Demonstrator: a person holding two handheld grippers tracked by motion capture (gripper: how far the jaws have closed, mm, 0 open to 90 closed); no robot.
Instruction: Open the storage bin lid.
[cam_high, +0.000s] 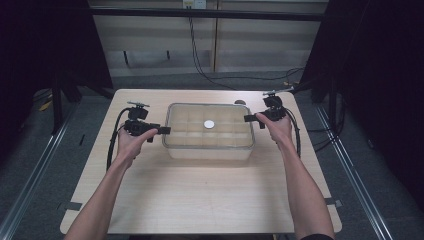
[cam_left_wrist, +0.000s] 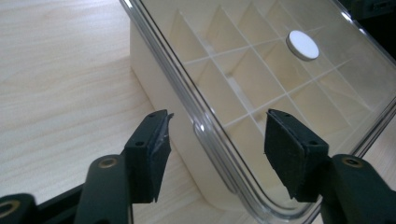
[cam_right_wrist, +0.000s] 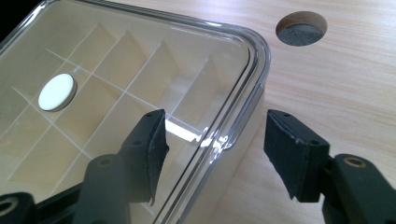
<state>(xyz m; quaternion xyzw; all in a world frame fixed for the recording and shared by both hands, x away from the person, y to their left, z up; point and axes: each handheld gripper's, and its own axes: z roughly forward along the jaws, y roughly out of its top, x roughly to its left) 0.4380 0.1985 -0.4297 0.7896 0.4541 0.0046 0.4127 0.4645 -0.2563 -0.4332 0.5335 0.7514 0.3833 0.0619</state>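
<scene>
- Now the left claw (cam_left_wrist: 217, 140) stands wide open, its two black pads apart with the rim of the clear lid (cam_left_wrist: 280, 93) between them; neither pad presses on the rim, so it holds nothing.
- Seen from above, this left claw (cam_high: 161, 130) sits level at the left short side of the box (cam_high: 207, 150), its tips right at the edge.
- Likewise the right claw (cam_right_wrist: 215, 144) is wide open, its pads astride the lid's rounded edge (cam_right_wrist: 254, 70) with a gap on each side and no grip.
- From the high view the right claw (cam_high: 248, 118) points inward at the right short side of the box, near the far corner.
- A person's left hand (cam_high: 131, 142) and right hand (cam_high: 277, 127) carry the claws, forearms coming up from the near edge of the desk (cam_high: 200, 200).
- Between the two claws sits the box: a pale, rectangular container with a transparent lid closed on top, resting flat on the desk a little beyond its middle.
- Through the lid, white dividers split the inside into a grid of small compartments.
- A white round disc (cam_high: 208, 124) lies near the middle of the lid; whether it is on or under the lid I cannot tell.
- Beyond the box's corner, in the right gripper view, a round hole (cam_right_wrist: 301, 29) is cut in the wooden desk.
- Black cables trail from both claws over the desk.
</scene>
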